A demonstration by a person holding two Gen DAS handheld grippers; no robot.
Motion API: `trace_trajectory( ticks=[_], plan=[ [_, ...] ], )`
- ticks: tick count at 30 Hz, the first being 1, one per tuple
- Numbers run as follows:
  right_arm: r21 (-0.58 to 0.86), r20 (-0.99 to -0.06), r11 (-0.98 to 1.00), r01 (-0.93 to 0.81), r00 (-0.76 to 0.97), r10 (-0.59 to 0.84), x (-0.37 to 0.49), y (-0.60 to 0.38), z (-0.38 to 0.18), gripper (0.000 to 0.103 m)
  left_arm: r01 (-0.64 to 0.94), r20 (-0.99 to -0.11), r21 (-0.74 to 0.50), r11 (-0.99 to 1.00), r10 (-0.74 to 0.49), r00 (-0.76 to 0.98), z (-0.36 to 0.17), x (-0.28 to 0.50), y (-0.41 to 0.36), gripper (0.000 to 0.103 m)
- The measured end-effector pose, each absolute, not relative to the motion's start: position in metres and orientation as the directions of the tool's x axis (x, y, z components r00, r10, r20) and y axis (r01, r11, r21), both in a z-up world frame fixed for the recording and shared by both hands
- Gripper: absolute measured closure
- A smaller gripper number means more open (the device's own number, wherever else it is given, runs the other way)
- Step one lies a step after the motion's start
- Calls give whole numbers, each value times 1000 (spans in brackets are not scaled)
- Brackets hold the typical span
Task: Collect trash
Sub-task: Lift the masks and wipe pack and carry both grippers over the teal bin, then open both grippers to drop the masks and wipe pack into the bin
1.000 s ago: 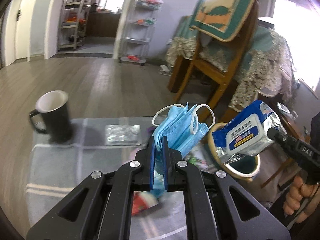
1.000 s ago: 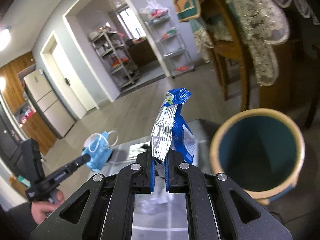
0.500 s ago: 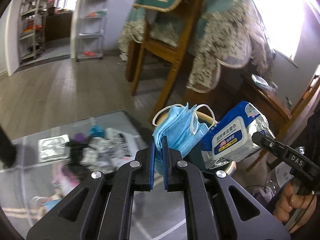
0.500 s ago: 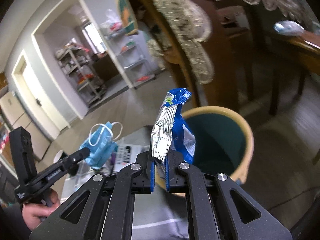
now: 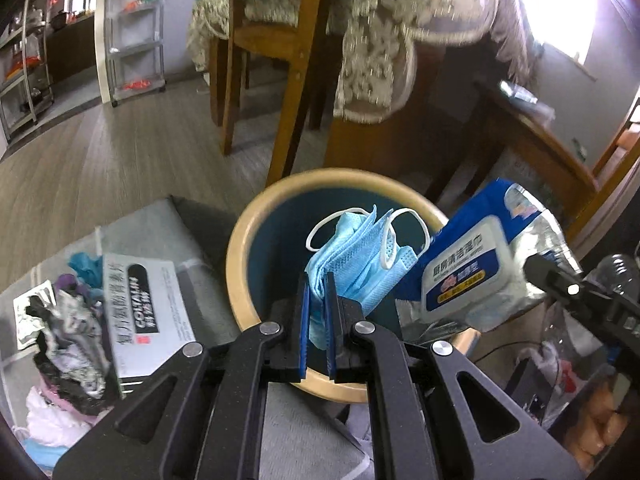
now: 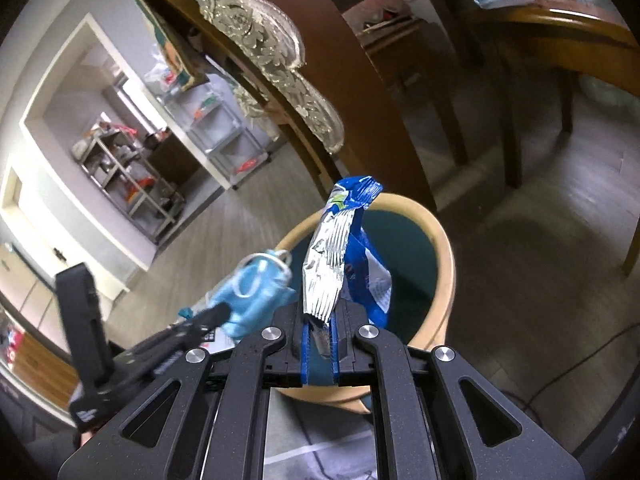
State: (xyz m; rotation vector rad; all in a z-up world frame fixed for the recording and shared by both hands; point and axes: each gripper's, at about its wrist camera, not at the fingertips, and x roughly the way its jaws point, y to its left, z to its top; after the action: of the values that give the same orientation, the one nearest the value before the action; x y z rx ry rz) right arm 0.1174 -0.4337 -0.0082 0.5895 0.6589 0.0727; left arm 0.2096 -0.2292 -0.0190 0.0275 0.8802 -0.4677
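Both claws have swung over the bin (image 5: 240, 248), now centre frame! Left claw (image 5: 316, 312) clamped on the blue face mask (image 5: 352, 264), right claw (image 6: 320, 336) clamped on the wipes packet (image 6: 340, 264), both above the bin's mouth; release looks next.

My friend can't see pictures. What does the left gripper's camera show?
The black left gripper pinches a folded light-blue face mask above a round tan-rimmed teal bin. Beside it, the right gripper holds a blue-and-silver wipes packet.
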Motion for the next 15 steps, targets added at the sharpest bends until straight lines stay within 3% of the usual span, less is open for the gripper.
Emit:
trace_trajectory(
  ticks=[5, 11, 15],
  plan=[
    [543, -587, 828, 140, 768, 255, 125, -432, -21, 94, 405, -780, -157, 900, -365, 509, -35, 216, -237, 97],
    [527, -630, 832, 173, 737, 246, 134, -431, -31, 93, 398, -782, -168, 902, -368, 503, -36, 216, -234, 84],
    [512, -651, 839, 186, 721, 238, 135, -429, -35, 92, 384, -772, -177, 906, -370, 517, -31, 212, -224, 69]
  ],
)
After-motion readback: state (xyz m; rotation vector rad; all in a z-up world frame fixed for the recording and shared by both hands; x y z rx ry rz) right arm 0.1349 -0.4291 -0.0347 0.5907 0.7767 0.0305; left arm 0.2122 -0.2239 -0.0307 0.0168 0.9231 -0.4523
